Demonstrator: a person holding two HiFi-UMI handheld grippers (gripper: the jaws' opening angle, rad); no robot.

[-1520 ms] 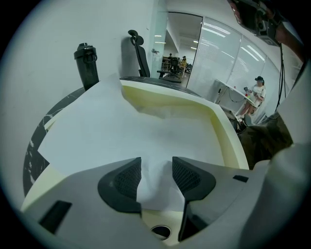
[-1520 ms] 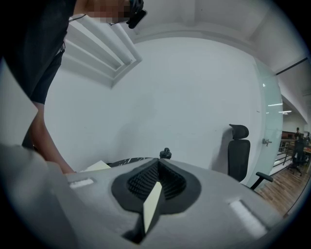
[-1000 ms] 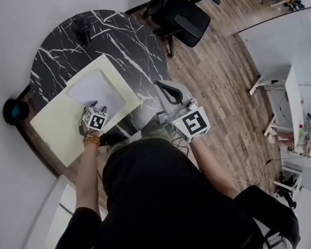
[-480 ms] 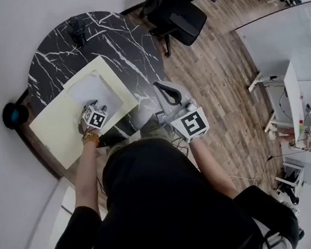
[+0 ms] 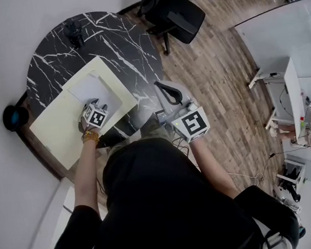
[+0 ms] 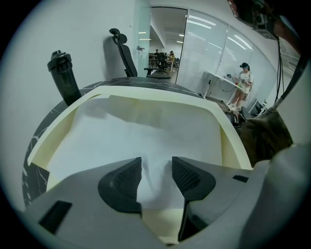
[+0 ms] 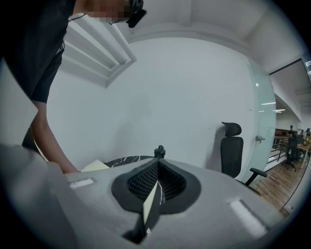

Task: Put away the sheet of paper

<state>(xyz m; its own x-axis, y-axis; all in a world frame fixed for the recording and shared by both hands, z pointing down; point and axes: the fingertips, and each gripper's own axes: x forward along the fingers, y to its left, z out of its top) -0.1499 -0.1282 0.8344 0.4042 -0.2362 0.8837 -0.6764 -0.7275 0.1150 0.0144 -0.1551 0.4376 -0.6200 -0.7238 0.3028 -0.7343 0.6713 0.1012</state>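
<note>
Head view is showing the sheet of paper [image 5: 92, 88] lying on an open pale yellow folder [image 5: 56, 129] by the left edge of the round marble table [image 5: 119, 39]. The left gripper [image 6: 156, 170] is resting over the sheet's near edge, its jaws apart, straddling a slight pucker in the paper without clamping it. The right gripper [image 7: 156, 182] is hovering off the table's near edge, jaws pressed together on nothing. The sheet appears placed; closing the folder is probably what remains.
</note>
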